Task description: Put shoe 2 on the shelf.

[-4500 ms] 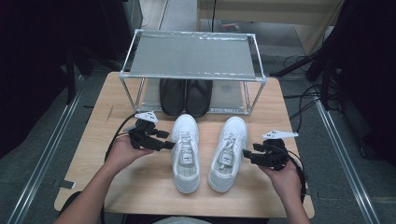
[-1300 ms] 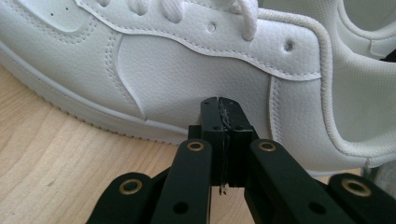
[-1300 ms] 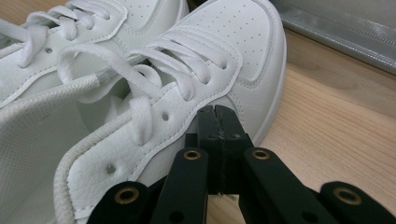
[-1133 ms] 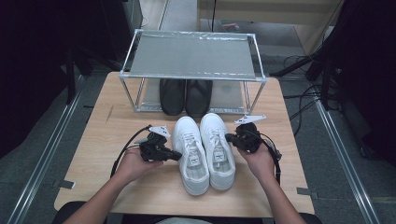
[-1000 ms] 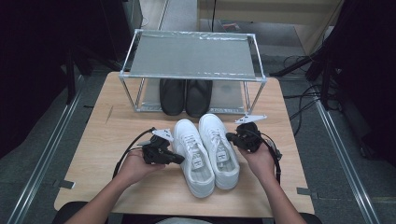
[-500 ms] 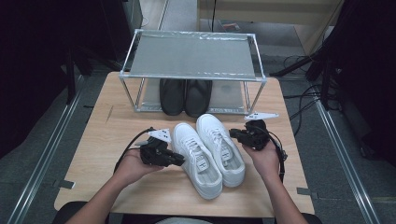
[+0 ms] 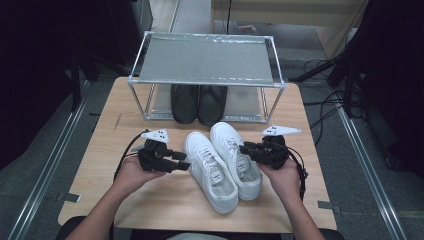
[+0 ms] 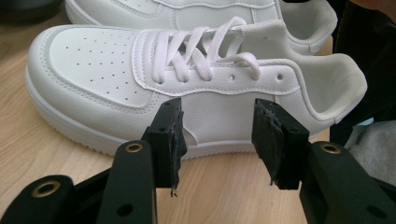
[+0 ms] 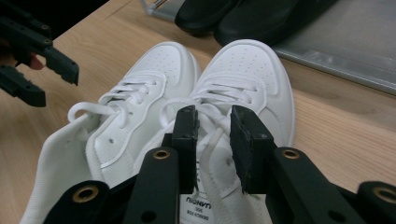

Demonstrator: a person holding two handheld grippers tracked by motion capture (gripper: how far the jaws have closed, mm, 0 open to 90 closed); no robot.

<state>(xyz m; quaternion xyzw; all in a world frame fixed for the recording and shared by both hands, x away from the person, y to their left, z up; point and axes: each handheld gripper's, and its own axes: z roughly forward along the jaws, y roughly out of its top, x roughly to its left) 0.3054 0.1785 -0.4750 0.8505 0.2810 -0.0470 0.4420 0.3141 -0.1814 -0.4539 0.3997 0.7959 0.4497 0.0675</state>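
Observation:
Two white sneakers lie side by side mid-table, toes toward the rack: the left one (image 7: 210,162) (image 8: 154,74) (image 9: 126,116) and the right one (image 7: 236,152) (image 9: 243,88). My left gripper (image 7: 183,165) (image 8: 218,135) sits just left of the left sneaker's side. Its jaws have just been opening and stand apart, with nothing pressed between them. My right gripper (image 7: 245,149) (image 9: 212,122) hovers over the right sneaker's laces and tongue. Its jaws have also just been opening, and the pads stand clear of the shoe. In the right gripper view the left gripper (image 9: 39,63) appears at top left.
A metal two-level rack (image 7: 207,57) stands at the table's far side, with a pair of black shoes (image 7: 198,102) on its lower shelf. Bare wooden tabletop (image 7: 125,120) lies left and right of the sneakers. Cables trail off the right edge (image 7: 320,115).
The sneakers, apart at first, now lie together, heels swung slightly right. Both grippers' jaws have opened and eased back from the shoes.

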